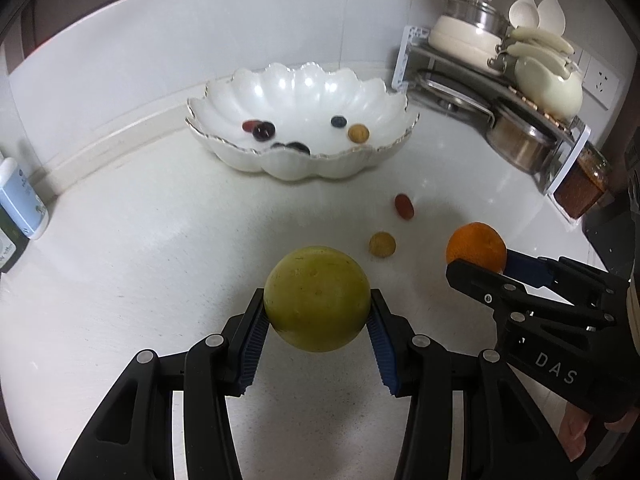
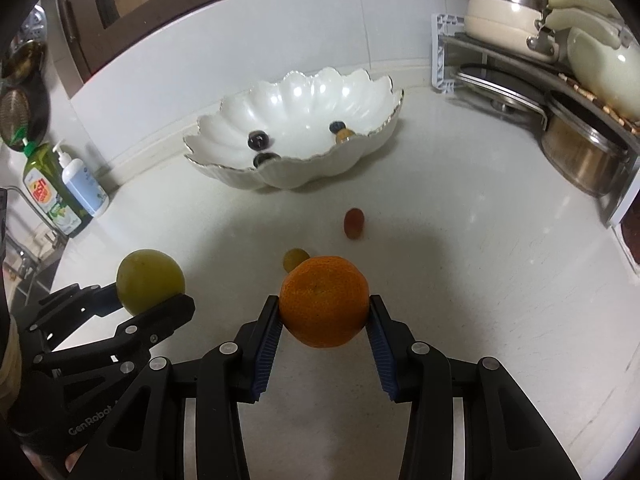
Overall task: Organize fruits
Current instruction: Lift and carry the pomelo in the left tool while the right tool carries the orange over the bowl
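Item 1: my left gripper [image 1: 316, 316], jaws clamped on green fruit [image 1: 317, 298], frame centre. Item 2: my right gripper [image 2: 325, 316], jaws clamped on orange [image 2: 324, 301], half-hiding 1 small yellow fruit [image 2: 294, 258].

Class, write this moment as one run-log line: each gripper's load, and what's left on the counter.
left gripper: shut on green fruit | right gripper: shut on orange | counter: red fruit, tan fruit loose | bowl: small fruits

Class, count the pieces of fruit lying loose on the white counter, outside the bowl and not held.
2. A small oblong red fruit lies nearest the scalloped white bowl; a small round tan fruit sits closer to the cameras. None seem hidden.
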`<state>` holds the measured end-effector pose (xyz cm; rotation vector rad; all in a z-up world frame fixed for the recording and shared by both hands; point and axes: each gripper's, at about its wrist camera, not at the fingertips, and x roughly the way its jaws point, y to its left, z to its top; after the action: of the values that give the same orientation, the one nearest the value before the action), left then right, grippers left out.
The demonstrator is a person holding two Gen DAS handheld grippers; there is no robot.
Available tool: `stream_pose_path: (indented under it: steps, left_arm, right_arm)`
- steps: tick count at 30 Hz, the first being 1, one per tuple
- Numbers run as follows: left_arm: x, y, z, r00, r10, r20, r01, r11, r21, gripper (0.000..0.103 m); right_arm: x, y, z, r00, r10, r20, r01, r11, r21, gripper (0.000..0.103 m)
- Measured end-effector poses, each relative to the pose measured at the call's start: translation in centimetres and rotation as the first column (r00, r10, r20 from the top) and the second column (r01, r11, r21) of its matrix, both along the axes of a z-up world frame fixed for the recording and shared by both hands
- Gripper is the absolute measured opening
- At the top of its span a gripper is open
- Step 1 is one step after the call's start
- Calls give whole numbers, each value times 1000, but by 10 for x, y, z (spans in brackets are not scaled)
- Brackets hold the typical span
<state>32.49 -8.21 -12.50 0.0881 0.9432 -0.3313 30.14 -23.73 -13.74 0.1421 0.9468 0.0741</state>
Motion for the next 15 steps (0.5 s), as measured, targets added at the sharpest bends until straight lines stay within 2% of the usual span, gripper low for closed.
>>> stream_pose_path:
  steps: [15]
  left_arm:
    - [-8, 6, 45, 992, 20, 125, -17, 1000, -23, 48]
  right_arm:
    - [-7, 1, 41, 994, -3, 111, 3, 1000, 1, 44]
